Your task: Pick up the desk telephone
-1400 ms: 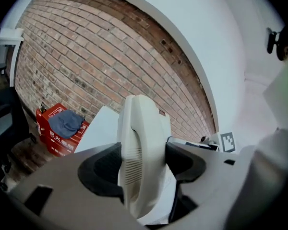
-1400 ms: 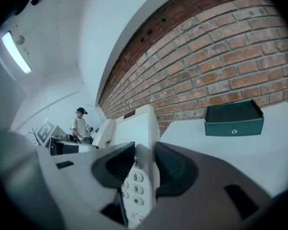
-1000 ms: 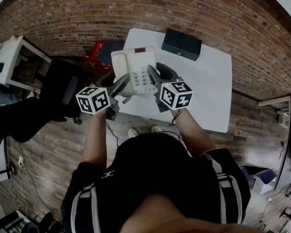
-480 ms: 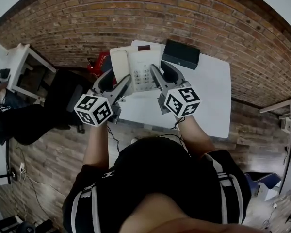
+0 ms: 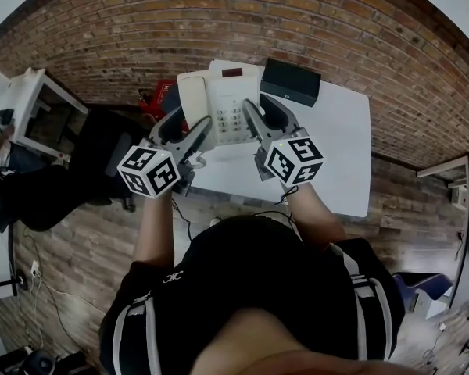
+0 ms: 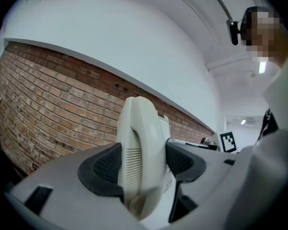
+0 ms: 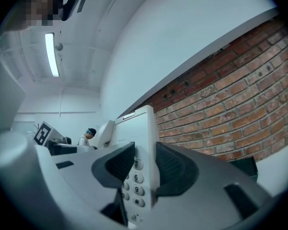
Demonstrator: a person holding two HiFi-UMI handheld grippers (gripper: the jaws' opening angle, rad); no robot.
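Note:
The cream desk telephone (image 5: pixel 221 101) hangs in the air above the white table (image 5: pixel 328 147), held from both sides. My left gripper (image 5: pixel 189 127) is shut on its left side, where the handset (image 6: pixel 138 162) lies squeezed between the dark pads. My right gripper (image 5: pixel 259 122) is shut on the phone's right edge, pads pressing either side of the keypad (image 7: pixel 137 182). Both grippers point level at the brick wall. The phone's underside is hidden.
A black box (image 5: pixel 291 81) lies at the table's far edge, just right of the phone. A red object (image 5: pixel 156 98) and a dark office chair (image 5: pixel 94 143) stand on the floor left of the table. The brick wall (image 5: pixel 219 22) runs behind.
Both grippers have risen with the telephone, which now sits higher in the head view and off the table. Most of the rise came early; in the last half second they barely moved.

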